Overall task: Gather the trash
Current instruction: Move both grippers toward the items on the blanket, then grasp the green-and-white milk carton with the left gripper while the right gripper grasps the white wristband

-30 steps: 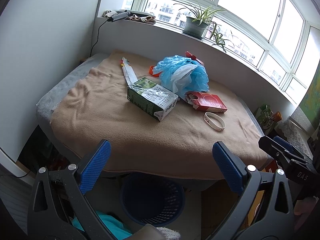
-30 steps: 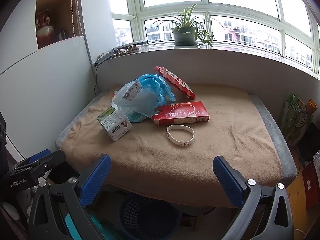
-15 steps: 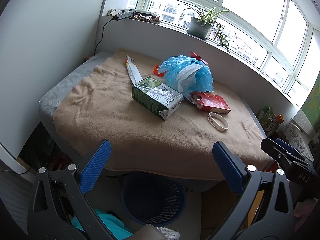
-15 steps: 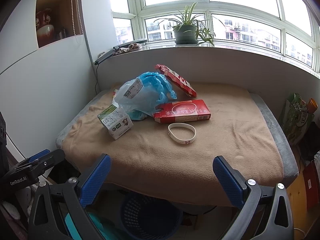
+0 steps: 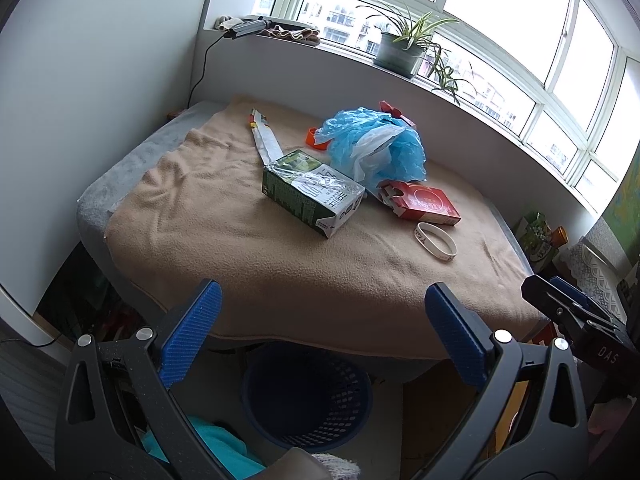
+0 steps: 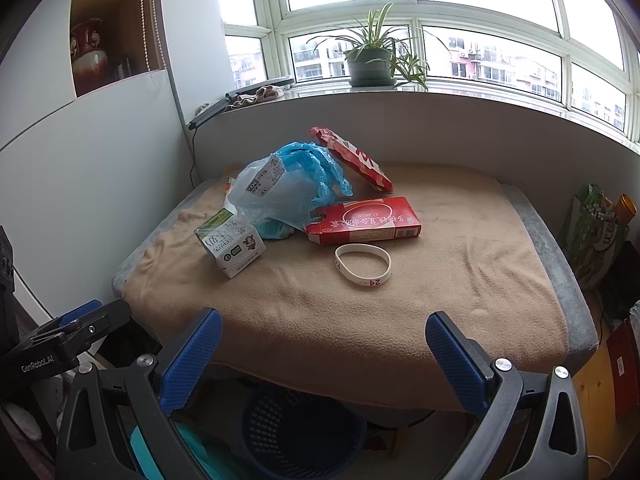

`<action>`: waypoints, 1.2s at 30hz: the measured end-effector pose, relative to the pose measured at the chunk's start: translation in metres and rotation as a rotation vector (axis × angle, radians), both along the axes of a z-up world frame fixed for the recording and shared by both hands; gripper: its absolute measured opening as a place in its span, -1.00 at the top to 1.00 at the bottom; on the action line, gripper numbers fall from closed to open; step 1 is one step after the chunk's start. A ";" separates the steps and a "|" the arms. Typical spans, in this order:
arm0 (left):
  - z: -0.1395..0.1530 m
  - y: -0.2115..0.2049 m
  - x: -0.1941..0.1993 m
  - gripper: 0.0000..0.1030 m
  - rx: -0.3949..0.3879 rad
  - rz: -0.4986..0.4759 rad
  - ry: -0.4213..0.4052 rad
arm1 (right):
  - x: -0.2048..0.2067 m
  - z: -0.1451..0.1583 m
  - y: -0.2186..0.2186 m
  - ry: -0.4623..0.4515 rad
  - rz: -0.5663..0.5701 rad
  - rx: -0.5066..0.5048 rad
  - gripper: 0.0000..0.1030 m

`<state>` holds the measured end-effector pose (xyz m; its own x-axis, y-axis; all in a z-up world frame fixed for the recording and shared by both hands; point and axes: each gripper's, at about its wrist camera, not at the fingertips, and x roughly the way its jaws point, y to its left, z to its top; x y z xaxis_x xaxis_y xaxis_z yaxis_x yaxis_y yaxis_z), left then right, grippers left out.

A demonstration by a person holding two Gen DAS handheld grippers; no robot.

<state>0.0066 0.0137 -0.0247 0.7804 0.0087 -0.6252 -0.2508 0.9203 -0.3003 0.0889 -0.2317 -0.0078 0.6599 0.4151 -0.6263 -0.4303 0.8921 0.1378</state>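
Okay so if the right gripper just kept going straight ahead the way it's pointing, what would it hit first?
Probably the white wristband. The right gripper is open and points across the tan blanket, and the wristband lies nearest along its centre line, with the red box just behind it. Depth is hard to judge, so it might meet the blanket first.

On the blanket [image 6: 440, 280] lie two red boxes: one flat [image 6: 364, 221], one tilted behind the bags [image 6: 352, 158]. There is one green milk carton [image 5: 312, 192], one white wristband [image 6: 363, 264], one flattened strip of packaging [image 5: 264, 140] and one orange piece [image 5: 314, 138], partly hidden. Two plastic bags sit bunched together, one blue [image 5: 404, 148] and one clear [image 6: 272, 192]. One blue basket [image 5: 306, 396] stands below the blanket's edge. One potted plant [image 6: 370, 62] stands on the sill. Two grippers show, left [image 5: 322, 332] and right [image 6: 323, 344].
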 end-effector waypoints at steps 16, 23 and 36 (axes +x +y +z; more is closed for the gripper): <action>-0.011 0.004 0.006 -0.99 -0.023 -0.008 0.021 | 0.006 -0.008 -0.001 0.013 -0.011 -0.015 -0.99; -0.029 0.014 0.018 -0.99 -0.030 0.019 0.071 | 0.014 -0.019 -0.009 -0.021 -0.047 -0.018 -0.99; -0.034 0.037 0.078 -0.96 -0.053 0.032 0.111 | 0.049 -0.033 -0.030 0.072 -0.075 0.036 -0.99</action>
